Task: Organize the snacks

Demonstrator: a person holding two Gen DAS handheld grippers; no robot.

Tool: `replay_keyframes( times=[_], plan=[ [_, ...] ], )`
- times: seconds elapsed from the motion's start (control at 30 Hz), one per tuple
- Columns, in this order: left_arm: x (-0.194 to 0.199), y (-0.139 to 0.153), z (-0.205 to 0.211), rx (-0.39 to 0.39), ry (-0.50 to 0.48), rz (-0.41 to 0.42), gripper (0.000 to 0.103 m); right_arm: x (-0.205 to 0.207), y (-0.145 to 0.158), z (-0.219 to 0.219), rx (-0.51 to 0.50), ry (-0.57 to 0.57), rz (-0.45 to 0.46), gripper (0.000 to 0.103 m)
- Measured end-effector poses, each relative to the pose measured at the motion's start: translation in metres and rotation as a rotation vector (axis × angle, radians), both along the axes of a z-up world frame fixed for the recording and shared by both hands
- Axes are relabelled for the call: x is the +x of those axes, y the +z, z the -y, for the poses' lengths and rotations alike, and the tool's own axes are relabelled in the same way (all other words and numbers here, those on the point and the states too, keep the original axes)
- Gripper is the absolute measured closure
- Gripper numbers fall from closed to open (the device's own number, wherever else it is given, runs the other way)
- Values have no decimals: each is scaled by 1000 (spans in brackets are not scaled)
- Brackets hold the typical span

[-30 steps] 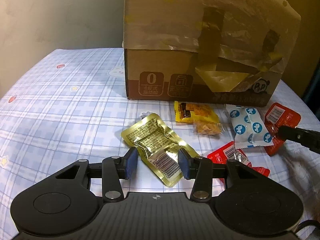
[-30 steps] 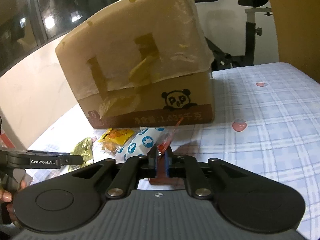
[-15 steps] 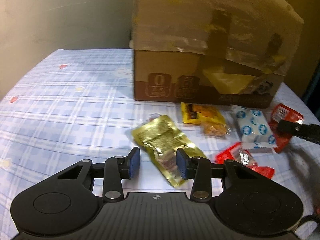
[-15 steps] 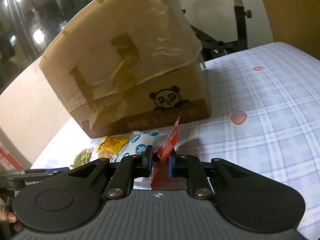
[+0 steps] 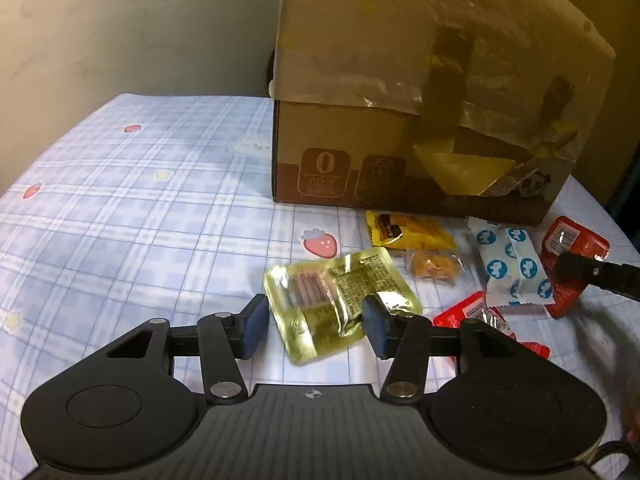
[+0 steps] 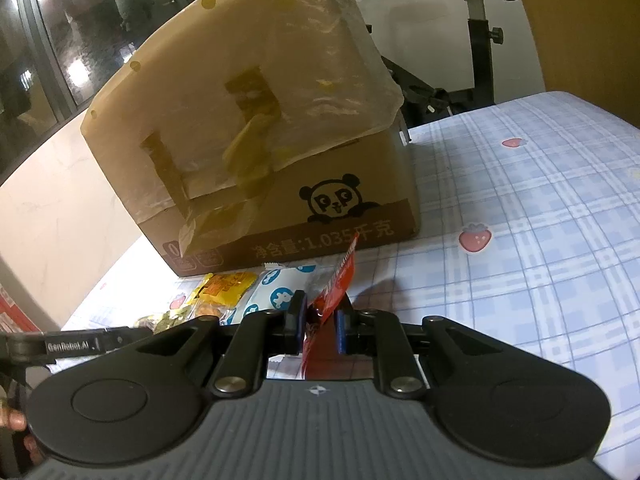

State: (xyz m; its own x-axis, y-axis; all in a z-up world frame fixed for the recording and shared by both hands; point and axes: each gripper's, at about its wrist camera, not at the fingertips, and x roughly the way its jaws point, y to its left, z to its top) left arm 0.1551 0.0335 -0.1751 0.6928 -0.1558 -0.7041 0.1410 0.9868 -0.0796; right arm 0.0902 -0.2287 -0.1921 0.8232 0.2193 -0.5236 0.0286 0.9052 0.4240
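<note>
At the far left of the left wrist view the blue checked cloth (image 5: 132, 216) lies bare, dotted with small strawberry and star prints. The left gripper (image 5: 312, 326) points down at a gold packet (image 5: 340, 304) that lies flat on the cloth; its jaws are opening, the packet sits between the blue pads, the right pad seems to rest over the packet's edge while the left pad stands clear of it, so nothing is clamped. Behind the packet stands a cardboard box (image 5: 420, 120), its taped flap leaning up over the front face. Just in front of the box, going rightward, lie a yellow packet (image 5: 412, 232) with a small clear bag of crumbs (image 5: 434, 266) against it, then a white packet with blue spots (image 5: 512, 264), then a red packet (image 5: 480, 312) partly hidden behind the gripper's right finger. At the far right edge the right gripper's dark finger reaches in over another red packet (image 5: 572, 240).

In the right wrist view, the left gripper's arm shows low at the left edge. The right gripper (image 6: 320, 326) is closed on that red packet, which stands tilted up between its pads, its top corner crossing the lower band of the box. Beyond the box stands an exercise bike (image 6: 460, 64)
</note>
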Motion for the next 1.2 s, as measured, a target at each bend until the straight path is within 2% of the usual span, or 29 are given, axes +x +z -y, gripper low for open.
replay_keyframes(
  times=[0.13,0.47,0.7,0.83,1.0,1.2],
  plan=[
    [-6,2,-2,-53,-20,-23,49,1,0,1,3,-1,0,87],
    [-17,6,3,-112,-143,-61,49,1,0,1,6,-3,-2,87],
    [-16,14,-4,9,-165,-2,43,1,0,1,6,-3,-2,87],
    [-2,16,3,68,-237,53,41,1,0,2,6,-3,-2,87],
    [10,11,16,80,-353,52,38,1,-1,2,7,-4,-3,87],
    [15,0,21,87,-390,29,36,1,-1,2,13,-5,-3,87]
  ],
)
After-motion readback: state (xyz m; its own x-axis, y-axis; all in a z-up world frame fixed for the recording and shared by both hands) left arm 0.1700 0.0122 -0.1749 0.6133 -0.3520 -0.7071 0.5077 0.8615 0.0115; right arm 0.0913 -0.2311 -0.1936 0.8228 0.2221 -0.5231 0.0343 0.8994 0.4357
